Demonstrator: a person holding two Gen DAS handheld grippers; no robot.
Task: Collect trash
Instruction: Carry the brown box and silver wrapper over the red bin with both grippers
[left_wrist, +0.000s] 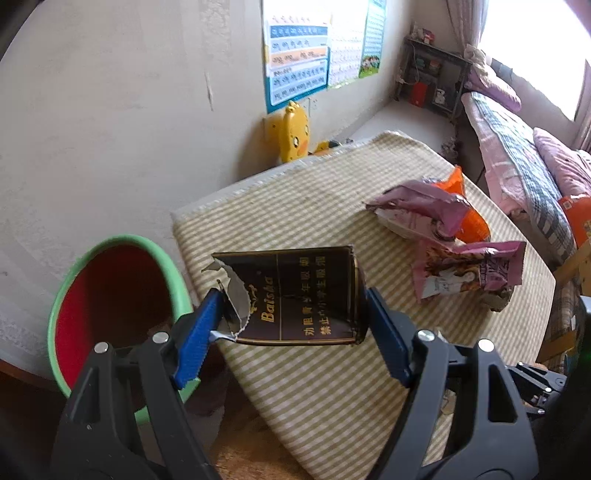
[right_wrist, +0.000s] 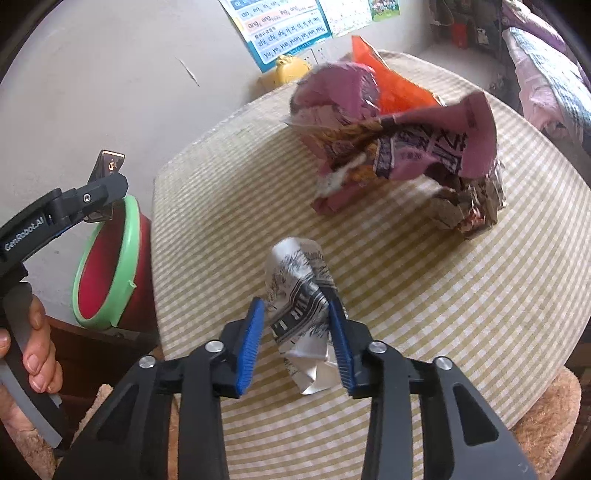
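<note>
My left gripper (left_wrist: 291, 299) is shut on a torn dark cigarette box (left_wrist: 303, 291), held by its two ends above the table's left edge. Beside it stands the red bin (left_wrist: 110, 295) with a green rim. In the right wrist view the left gripper (right_wrist: 110, 184) hangs over that bin (right_wrist: 127, 258) with the box (right_wrist: 110, 162) showing above its fingers. My right gripper (right_wrist: 297, 310) is shut on a crumpled silver wrapper (right_wrist: 299, 295) with black print, just over the striped tablecloth (right_wrist: 443, 314). Pink snack bags (right_wrist: 406, 147) and an orange bag (right_wrist: 399, 88) lie farther back.
A yellow duck toy (left_wrist: 293, 133) leans on the wall behind the table, under posters (left_wrist: 295, 55). A bed (left_wrist: 524, 162) and a shelf (left_wrist: 428, 74) stand to the right. A hand (right_wrist: 37, 350) holds the left gripper's handle. Brown fluffy fabric (right_wrist: 546, 406) shows below the table edge.
</note>
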